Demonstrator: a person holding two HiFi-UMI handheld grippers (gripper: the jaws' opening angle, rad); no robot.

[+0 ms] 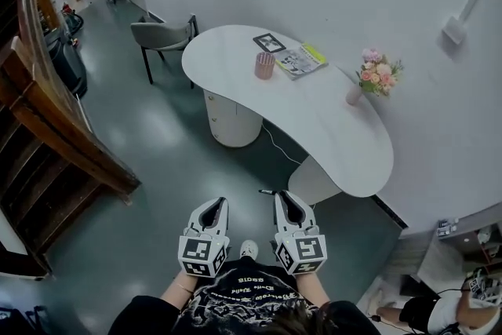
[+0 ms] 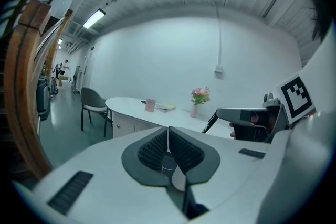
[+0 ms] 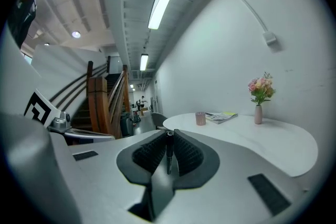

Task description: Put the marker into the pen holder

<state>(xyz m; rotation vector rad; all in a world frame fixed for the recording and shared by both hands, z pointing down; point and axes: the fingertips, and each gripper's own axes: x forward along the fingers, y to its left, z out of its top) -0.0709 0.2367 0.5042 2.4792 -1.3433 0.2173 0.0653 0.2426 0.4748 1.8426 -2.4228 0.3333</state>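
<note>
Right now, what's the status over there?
Right hand-held gripper shut on marker. Left hand-held gripper shut, empty. Pen holder on table ahead, not yet reached. Nothing seen blocking the way.

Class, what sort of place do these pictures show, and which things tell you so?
Probably an office reception or lobby: a curved white desk with a chair, a vase of flowers on it, and a wooden staircase nearby.

A: How are the white-shelled left tongs [image 1: 213,206] sitting?
B: Their pads are pressing together with nothing between them.
A: And the matching right tongs [image 1: 287,198]?
B: They are clamping a thin black marker [image 3: 169,152]. Both bare forearms [image 1: 179,290] are reaching forward, side by side.
</note>
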